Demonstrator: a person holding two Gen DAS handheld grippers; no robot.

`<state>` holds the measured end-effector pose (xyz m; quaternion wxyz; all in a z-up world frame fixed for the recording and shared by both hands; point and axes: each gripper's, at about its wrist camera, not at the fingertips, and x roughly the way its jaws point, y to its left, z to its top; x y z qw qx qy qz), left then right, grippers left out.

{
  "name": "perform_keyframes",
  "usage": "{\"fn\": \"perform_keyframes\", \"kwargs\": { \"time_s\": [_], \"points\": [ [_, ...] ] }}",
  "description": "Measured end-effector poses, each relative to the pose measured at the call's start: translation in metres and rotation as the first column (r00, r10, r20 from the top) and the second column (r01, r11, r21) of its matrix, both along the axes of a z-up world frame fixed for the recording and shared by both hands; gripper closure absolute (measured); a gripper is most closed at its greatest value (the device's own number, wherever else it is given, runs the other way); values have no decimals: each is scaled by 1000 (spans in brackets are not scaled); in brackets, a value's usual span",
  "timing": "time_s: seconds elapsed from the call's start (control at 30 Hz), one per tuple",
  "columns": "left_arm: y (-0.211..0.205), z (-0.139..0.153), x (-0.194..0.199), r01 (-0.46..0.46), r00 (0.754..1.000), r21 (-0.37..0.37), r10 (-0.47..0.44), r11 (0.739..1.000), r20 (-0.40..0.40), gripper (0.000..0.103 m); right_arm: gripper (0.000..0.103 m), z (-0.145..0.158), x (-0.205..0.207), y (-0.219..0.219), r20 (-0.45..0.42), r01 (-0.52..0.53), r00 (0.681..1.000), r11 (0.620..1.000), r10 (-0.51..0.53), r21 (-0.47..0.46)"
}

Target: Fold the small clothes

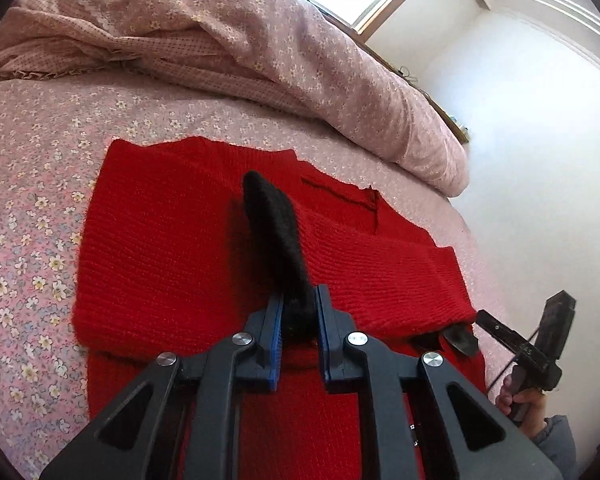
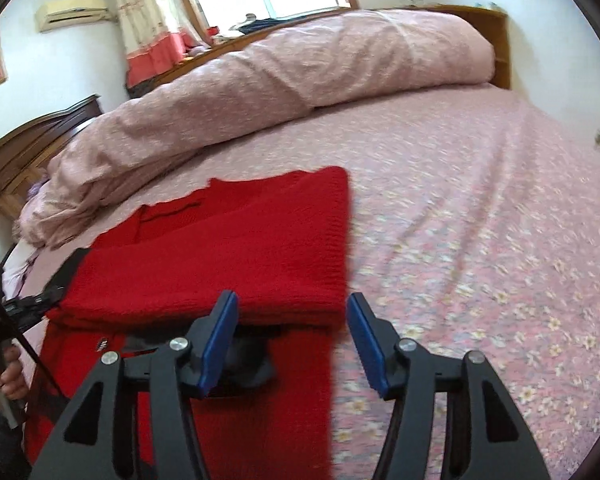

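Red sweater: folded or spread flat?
Partly folded: the red sweater has one doubled-over layer, its fold edge lying across the lower part.

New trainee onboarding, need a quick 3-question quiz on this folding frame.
1. True or false: the right gripper is shut on the sweater.
2. What does the left gripper hold? A) a towel B) black fabric C) nothing
3. Fill in: the sweater lies on a ___.
Key: 1 false, it is open; 2 B; 3 bed.
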<state>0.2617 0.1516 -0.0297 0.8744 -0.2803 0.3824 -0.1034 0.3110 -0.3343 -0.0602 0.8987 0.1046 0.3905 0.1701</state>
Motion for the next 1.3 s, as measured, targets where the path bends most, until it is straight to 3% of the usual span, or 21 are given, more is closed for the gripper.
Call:
{"fn": "perform_keyframes", "kwargs": {
  "time_s": [0.13, 0.27, 0.47, 0.67, 0.83, 1.03, 1.27, 1.3],
  "points": [
    [-2, -4, 0, 7, 1000, 17, -6, 1000, -30, 95, 43, -12, 6, -16, -47, 54, 998, 998, -53, 25],
    [-7, -2, -2, 12, 999, 42, -11, 999, -30, 95, 43, -10, 5, -20, -38, 62, 997, 998, -61, 23],
    [-3, -3, 1, -22, 997, 110, 31, 994, -76, 85, 43, -6, 6, -15, -20, 55, 998, 998, -55, 11],
    [9, 10, -7, -75, 995, 160, 83, 984, -47, 82, 43, -8, 11, -12, -26, 67, 997, 998, -67, 2],
    [23, 21, -25, -118, 991, 228, 128, 966, -30, 81, 42, -21, 17, -13, -68, 81, 994, 995, -85, -54],
    [50, 32, -66, -204, 977, 258, 211, 944, 0, 78, 42, -17, 9, -19, -39, 96, 994, 994, -98, -43],
    [68, 25, -86, -256, 963, 240, 267, 936, -16, 77, 43, -5, 14, -19, -2, 104, 995, 993, -104, 49],
    [67, 24, -85, -262, 962, 259, 274, 930, -10, 77, 53, -7, 19, -16, -4, 104, 995, 994, -104, 27]
  ]
}}
